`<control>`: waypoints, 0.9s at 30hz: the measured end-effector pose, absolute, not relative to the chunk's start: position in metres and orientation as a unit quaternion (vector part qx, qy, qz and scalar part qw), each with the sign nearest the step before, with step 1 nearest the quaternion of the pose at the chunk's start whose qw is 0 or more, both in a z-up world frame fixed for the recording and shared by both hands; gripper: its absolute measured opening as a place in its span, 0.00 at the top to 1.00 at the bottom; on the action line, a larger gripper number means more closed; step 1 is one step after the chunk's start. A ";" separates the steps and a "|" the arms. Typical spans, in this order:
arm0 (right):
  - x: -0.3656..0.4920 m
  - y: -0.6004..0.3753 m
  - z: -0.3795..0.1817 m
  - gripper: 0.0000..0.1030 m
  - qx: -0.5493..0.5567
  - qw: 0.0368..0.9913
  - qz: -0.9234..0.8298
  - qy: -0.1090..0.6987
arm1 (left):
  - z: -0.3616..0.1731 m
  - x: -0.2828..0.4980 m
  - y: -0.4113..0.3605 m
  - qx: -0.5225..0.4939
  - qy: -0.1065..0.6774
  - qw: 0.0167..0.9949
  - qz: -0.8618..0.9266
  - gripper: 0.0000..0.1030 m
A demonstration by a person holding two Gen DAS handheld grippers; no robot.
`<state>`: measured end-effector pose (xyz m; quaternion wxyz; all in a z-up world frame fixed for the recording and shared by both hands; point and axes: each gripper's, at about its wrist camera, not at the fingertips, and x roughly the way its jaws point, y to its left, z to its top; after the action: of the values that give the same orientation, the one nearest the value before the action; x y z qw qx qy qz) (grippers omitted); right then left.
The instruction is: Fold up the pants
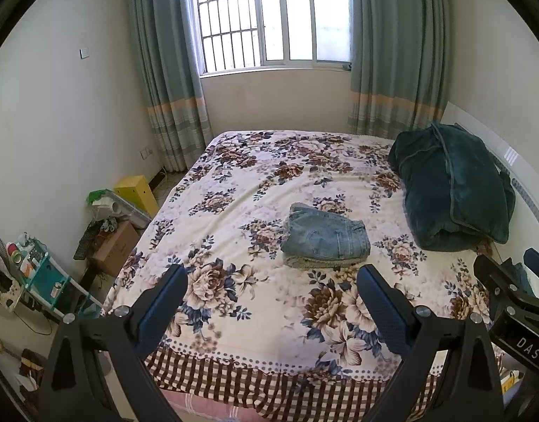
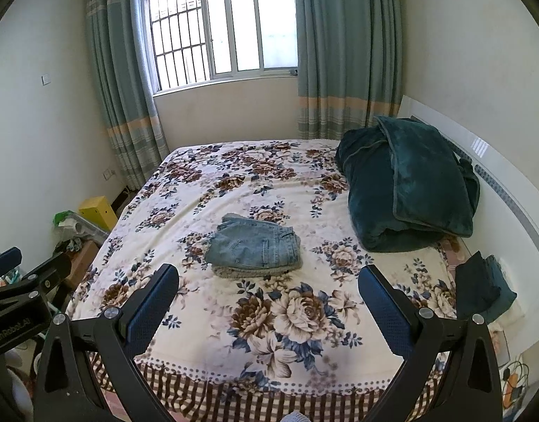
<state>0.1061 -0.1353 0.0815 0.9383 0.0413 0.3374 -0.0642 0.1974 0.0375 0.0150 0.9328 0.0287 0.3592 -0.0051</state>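
A pair of light-blue denim pants (image 1: 326,238) is shown folded into a compact rectangular stack, resting near the middle of a bed covered by a floral bedspread (image 1: 234,190). In the right wrist view the same pants (image 2: 255,248) are seen lying flat on the bedspread (image 2: 206,190), with a back pocket facing upward.

The left gripper (image 1: 272,283) is held above the near end of the bed, its jaws spread wide and nothing held between them; its blue-padded fingers (image 1: 164,302) are well apart from the pants. The right gripper (image 2: 268,283) is likewise released, with jaws spread and empty, and is positioned short of the pants. Part of the right gripper is visible at the right edge of the left wrist view, and part of the left gripper at the left edge of the right wrist view.

A dark green blanket (image 1: 452,190) is bundled at the right side of the bed, beside a white headboard (image 2: 487,161). A barred window (image 1: 269,17) flanked by grey-green curtains (image 1: 167,70) is seen behind the bed.
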 end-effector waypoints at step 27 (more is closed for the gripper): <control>0.110 -0.128 0.079 0.00 0.042 0.937 -0.053 0.342 | 0.015 0.187 0.037 0.023 0.360 0.933 -0.001 0.05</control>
<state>0.1096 -0.1280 0.0793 0.9371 0.0417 0.3424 -0.0532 0.1871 0.0369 0.0149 0.9326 0.0229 0.3603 -0.0006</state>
